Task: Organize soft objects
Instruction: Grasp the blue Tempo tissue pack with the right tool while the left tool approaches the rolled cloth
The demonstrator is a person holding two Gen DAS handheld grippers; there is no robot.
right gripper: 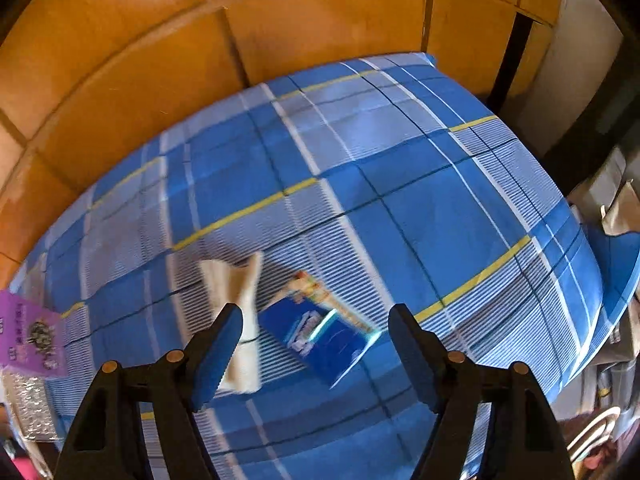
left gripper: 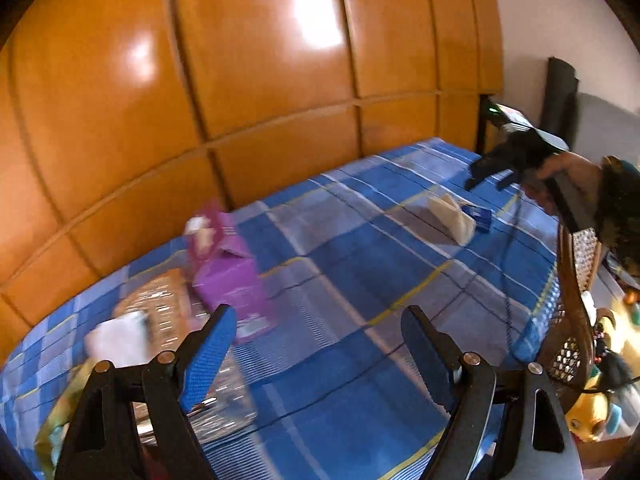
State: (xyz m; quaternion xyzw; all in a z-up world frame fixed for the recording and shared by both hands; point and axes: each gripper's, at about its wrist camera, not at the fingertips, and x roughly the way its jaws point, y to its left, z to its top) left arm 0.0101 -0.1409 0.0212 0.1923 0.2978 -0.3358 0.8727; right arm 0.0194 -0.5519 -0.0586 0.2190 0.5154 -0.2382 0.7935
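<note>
Left gripper (left gripper: 316, 354) fingers spread, nothing between them, purple box (left gripper: 232, 276) seen beyond. Right gripper (right gripper: 316, 354) likewise spread, held above blue packet (right gripper: 324, 340) and cream cloth (right gripper: 240, 304) on plaid bedsheet (right gripper: 400, 200).

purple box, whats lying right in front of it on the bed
In front of the purple box lie crinkly clear plastic packets and something white, blurred. The left gripper's frame covers what is nearer.
</note>
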